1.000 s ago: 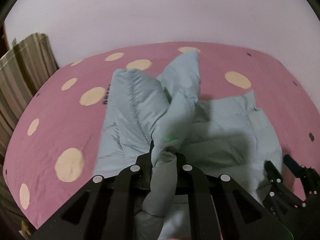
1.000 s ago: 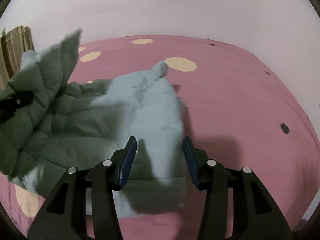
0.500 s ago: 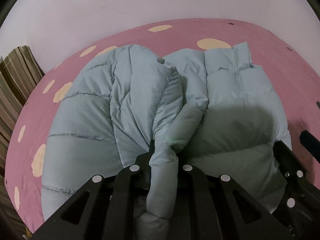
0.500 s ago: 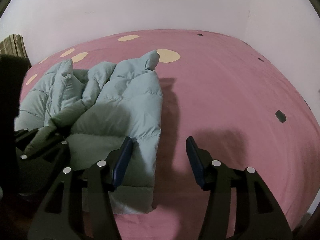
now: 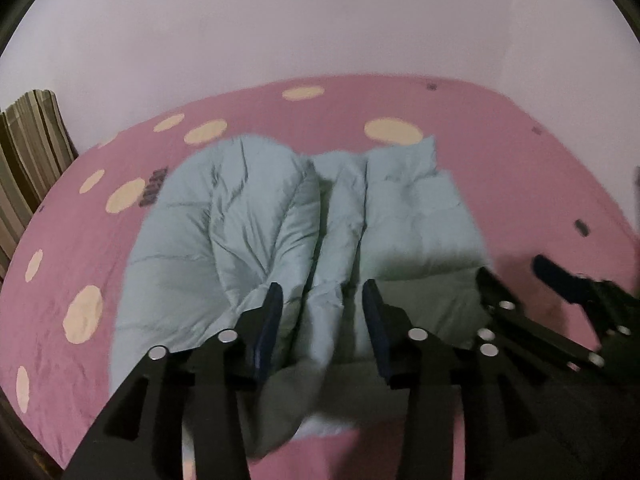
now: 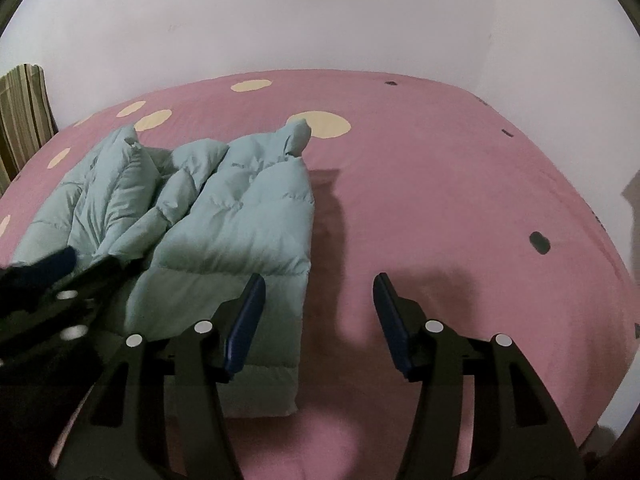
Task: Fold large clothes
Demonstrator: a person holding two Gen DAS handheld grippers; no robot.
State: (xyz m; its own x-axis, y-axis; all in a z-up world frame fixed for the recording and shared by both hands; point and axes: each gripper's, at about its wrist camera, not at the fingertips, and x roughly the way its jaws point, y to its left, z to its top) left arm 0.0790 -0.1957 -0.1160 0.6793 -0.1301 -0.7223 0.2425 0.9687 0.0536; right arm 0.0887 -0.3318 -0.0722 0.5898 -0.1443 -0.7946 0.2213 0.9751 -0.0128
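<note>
Your left gripper [image 5: 322, 312] has its fingers spread apart, with a ridge of the pale blue puffer jacket [image 5: 256, 216] lying loose between them; nothing is clamped. Your right gripper [image 6: 318, 304] is likewise spread wide and empty, its left finger [image 6: 244, 320] hanging over the jacket's near right edge while the right one sits over bare pink bedsheet [image 6: 440, 168].

Outward from both sets of fingers, the jacket lies bunched on the sheet: a flat quilted panel ahead-left of the right gripper, rumpled folds straight ahead of the left.

The fold looks only partly made, so pick your next grip with care. Take a hem or seam line rather than a puffy bulge, since slick padded fabric will likely slip from a shallow pinch. Close well onto the cloth before lifting.

Both grippers point forward and slightly down, side by side, the right one [image 5: 560, 300] just beside your left.
</note>
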